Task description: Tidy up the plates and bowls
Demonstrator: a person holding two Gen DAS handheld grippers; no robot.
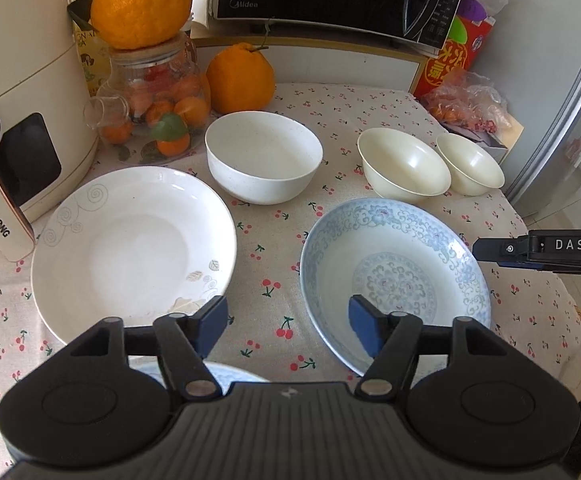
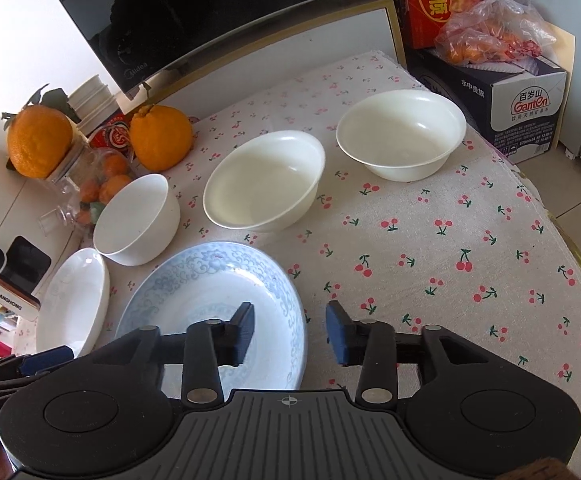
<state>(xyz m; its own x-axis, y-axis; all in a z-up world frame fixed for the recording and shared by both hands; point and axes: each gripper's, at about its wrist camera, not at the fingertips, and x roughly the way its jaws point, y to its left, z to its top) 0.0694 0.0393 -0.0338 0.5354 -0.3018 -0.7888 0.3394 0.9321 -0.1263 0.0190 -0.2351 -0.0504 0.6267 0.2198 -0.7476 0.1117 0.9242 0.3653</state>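
Far left on the cherry-print tabletop (image 1: 266,236), a white plate (image 1: 130,248); then a deep white bowl (image 1: 264,156), a blue-patterned plate (image 1: 394,276), and two cream bowls (image 1: 404,164) (image 1: 470,164) furthest right, all well apart and unstacked. Probably glazed ceramic: stiff, slick, chip-prone, best pinched at the rim with one finger inside. Left gripper (image 1: 288,322) hanging between the two plates, fingers spread wide, holding nothing. Right gripper (image 2: 290,330) poised over the blue plate's right rim, fingers likewise apart and empty
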